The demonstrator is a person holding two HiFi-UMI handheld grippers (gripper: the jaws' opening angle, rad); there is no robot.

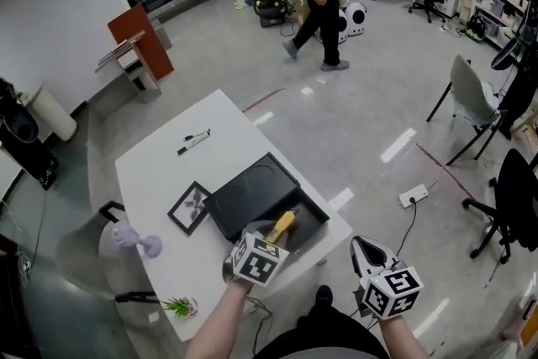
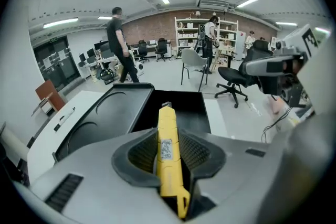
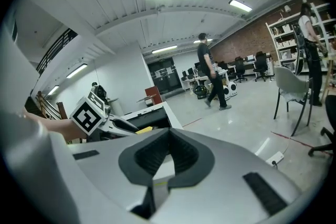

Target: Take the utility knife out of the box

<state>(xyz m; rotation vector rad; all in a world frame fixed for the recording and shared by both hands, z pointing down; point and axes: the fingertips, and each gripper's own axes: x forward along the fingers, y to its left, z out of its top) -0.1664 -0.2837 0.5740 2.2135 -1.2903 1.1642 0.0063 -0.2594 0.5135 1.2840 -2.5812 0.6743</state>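
The slim yellow plastic utility knife (image 1: 283,223) is clamped between the ribbed dark pads of the left tool (image 2: 169,132). Its long axis runs straight out along the jaws, and its blade end is held over the open tray of the matte black box (image 1: 248,193) at the white surface's (image 1: 160,172) near right corner. The right tool (image 3: 168,131), closed on nothing, is held beyond that corner, farther from the knife.

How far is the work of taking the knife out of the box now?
Done: the box lies open, and the jaws of the left gripper are clamped on the yellow utility knife. In hand: the knife is held over the open box. Left: carry it clear of the box and set it down. The right gripper, jaws together, holds nothing.
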